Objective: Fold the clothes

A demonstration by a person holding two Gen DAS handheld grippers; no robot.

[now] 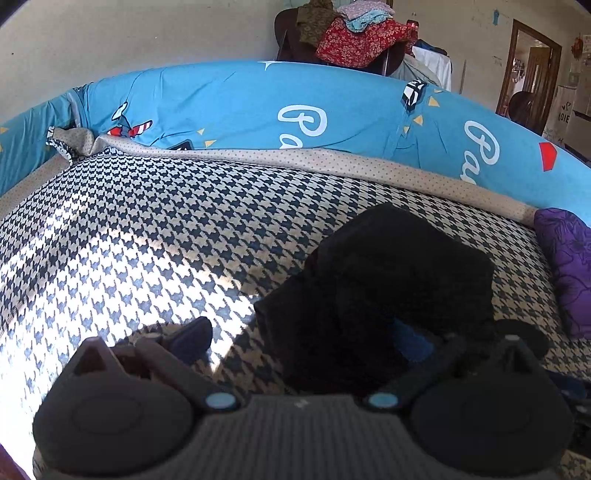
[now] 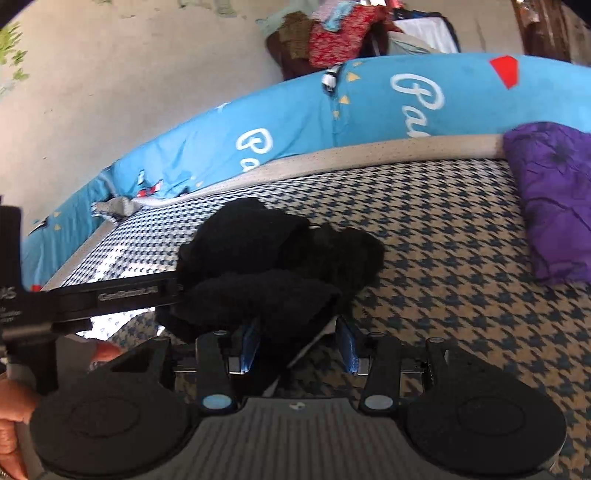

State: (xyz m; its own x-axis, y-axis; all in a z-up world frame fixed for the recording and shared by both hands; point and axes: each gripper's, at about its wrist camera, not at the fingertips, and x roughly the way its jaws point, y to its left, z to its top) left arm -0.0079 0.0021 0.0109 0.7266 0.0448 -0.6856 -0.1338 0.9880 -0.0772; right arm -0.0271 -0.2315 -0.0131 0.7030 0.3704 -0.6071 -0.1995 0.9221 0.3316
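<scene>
Black garment (image 2: 273, 258) bunched on bed (image 2: 461, 258), not folded flat. My right tongs (image 2: 297, 345) part open, cloth hanging between. My left tongs (image 1: 306, 339) wide open, holding nothing I can see.

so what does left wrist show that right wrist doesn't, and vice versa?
Left wrist only: a sunlit patch on the houndstooth cover, and a doorway at far right.

Right wrist only: the right gripper with jaws open around a fold of the black garment, a black bar of the other rig, and a hand at the left edge.

Both: the black garment, purple cloth, blue printed bedding, and the clothes pile behind.
</scene>
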